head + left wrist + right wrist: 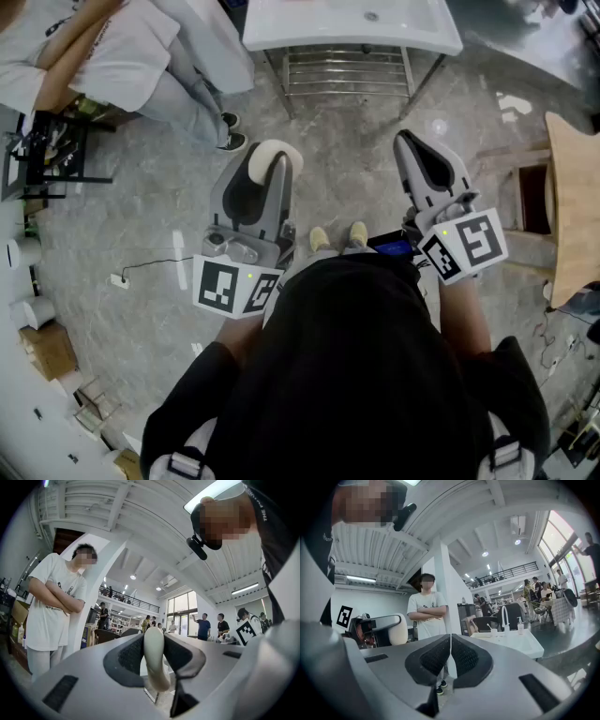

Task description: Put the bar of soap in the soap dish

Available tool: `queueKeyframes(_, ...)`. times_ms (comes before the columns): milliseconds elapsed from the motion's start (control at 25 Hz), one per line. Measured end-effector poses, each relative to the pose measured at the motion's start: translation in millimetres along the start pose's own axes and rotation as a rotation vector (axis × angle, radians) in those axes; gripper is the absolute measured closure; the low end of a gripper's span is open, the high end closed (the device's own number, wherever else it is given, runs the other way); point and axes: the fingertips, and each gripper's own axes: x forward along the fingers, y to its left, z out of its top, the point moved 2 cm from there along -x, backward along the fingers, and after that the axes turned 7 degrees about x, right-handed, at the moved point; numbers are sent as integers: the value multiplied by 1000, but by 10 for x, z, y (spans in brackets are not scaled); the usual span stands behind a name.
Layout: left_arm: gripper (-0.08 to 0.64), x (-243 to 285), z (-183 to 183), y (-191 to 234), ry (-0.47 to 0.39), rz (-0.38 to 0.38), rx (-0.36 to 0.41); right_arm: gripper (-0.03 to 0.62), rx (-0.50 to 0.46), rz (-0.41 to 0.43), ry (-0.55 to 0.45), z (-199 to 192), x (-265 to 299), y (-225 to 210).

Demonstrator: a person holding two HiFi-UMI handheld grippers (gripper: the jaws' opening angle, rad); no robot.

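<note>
Left gripper [270,161] jaws are clamped on the bar of soap [155,658], right gripper [450,644] jaws shut empty, so I'd carry it level to the sink [352,23] at 12 o'clock, no soap dish visible yet.

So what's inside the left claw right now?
A cream bar of soap, held edge-on between the pads of the left claw. Those pads cover much of its flat faces.

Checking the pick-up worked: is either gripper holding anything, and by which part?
The left gripper clamps the bar of soap by its broad faces; the right gripper is shut, empty.
</note>
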Motion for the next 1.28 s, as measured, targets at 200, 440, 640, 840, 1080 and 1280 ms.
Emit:
queueKeyframes(200, 437, -3, -14, -91, 4, -14, 1, 569, -3, -2, 7, 16, -71, -19)
queueKeyframes(440, 437, -30, 12, -71, -3, -15, 12, 569, 47, 28, -35, 59, -96, 32)
queueKeyframes(640, 437, -85, 24, 19, -9, -16, 41, 570, 25, 68, -37, 37, -25, 162)
queueKeyframes(840, 437, -185, 60, 158, -21, -8, 41, 571, 23, 78, -2, -22, 100, 317)
queueKeyframes(1080, 439, -261, 63, 361, -33, -15, 34, 571, 33, 133, 16, -92, 297, 559)
queueKeyframes(1280, 437, -397, 99, 550, -43, -27, 30, 571, 37, 112, 17, -148, 405, 755)
